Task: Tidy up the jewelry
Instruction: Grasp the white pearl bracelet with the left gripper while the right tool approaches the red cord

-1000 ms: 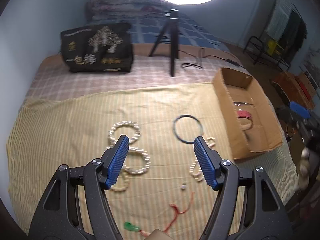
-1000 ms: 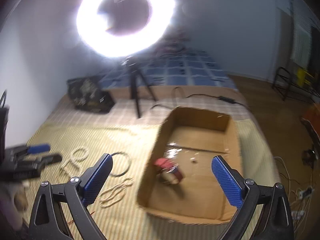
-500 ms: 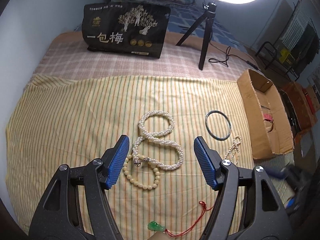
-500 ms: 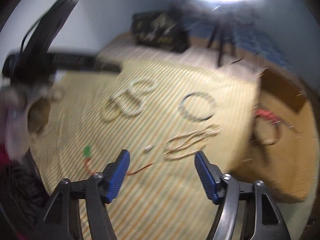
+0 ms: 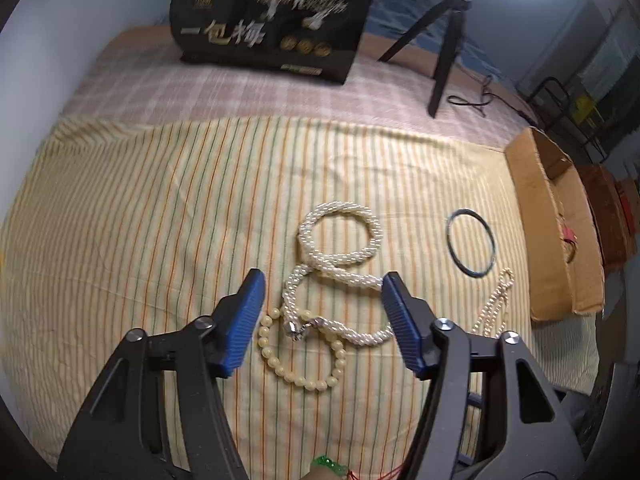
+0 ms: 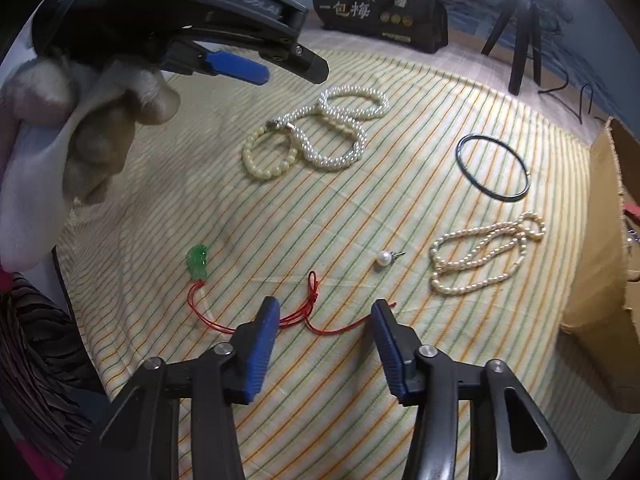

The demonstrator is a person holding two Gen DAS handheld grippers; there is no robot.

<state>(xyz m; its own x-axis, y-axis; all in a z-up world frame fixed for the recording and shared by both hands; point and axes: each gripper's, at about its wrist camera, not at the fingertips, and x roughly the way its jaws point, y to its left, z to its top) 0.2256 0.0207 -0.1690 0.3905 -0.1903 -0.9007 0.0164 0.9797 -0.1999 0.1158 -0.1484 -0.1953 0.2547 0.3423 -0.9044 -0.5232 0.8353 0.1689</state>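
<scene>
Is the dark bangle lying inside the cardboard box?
No, the dark bangle lies flat on the striped cloth, apart from the cardboard box.

Cardboard box cut by frame edge

I see a bed with a pinkish checked sheet, and over its near part a yellow striped cloth is spread; on that cloth lies a thick pearl rope necklace coiled in loops, with a cream bead bracelet touching its clasp end; a thin dark bangle lies apart to the right, and near it a fine pearl strand folded on itself; a single pearl stud sits between that strand and a green pendant on a red cord; a cardboard box rests at the cloth's right edge; farther back on the sheet stand a black printed bag and a tripod.
</scene>
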